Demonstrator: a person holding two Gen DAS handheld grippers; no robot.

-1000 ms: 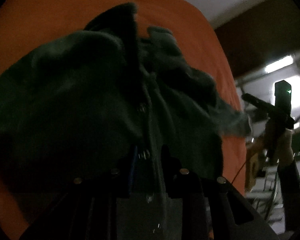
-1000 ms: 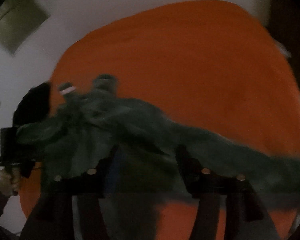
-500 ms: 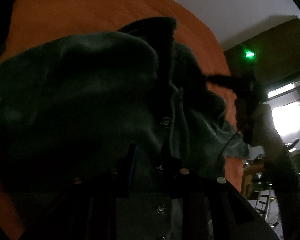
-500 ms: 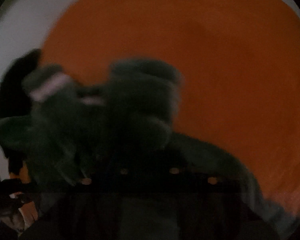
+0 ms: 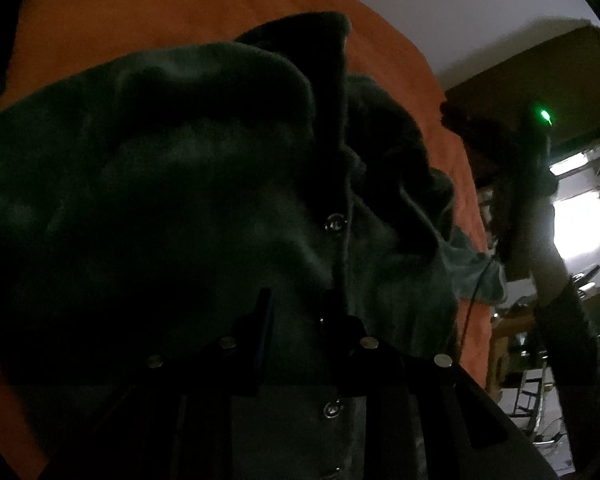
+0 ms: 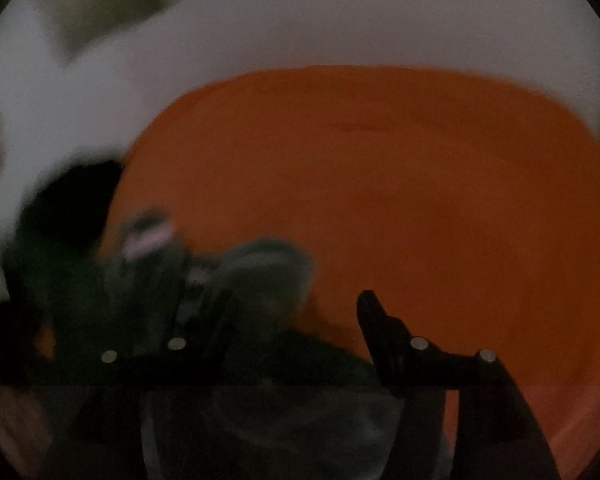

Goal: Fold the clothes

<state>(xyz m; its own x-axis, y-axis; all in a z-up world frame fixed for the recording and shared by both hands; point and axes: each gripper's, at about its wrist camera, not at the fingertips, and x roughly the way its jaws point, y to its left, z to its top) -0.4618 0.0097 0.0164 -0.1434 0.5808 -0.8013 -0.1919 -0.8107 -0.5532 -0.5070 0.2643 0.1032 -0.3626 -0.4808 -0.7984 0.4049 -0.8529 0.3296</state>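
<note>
A dark green button-front shirt (image 5: 180,200) lies bunched on an orange cloth (image 5: 180,20). My left gripper (image 5: 298,300) is shut on the shirt's button placket, and the fabric rises in folds ahead of it. In the right wrist view, which is blurred, the shirt (image 6: 260,268) is heaped at the lower left of the orange cloth (image 6: 420,200). My right gripper (image 6: 290,312) is opening, its fingers wide apart. Shirt fabric lies low between them, and the pads do not press on it. A person's forearm (image 5: 548,256) holds that gripper at the right of the left wrist view.
The orange cloth stretches bare to the right of the shirt. A white wall (image 6: 340,20) stands behind it. A black shape (image 6: 72,208) sits at the cloth's left edge. A bright window (image 5: 580,220) and dark furniture (image 5: 540,72) lie beyond the cloth's right edge.
My right gripper has let go of the shirt, spread its fingers and swung to the right, so more bare orange cloth shows. The left gripper keeps its hold and has hardly moved.
</note>
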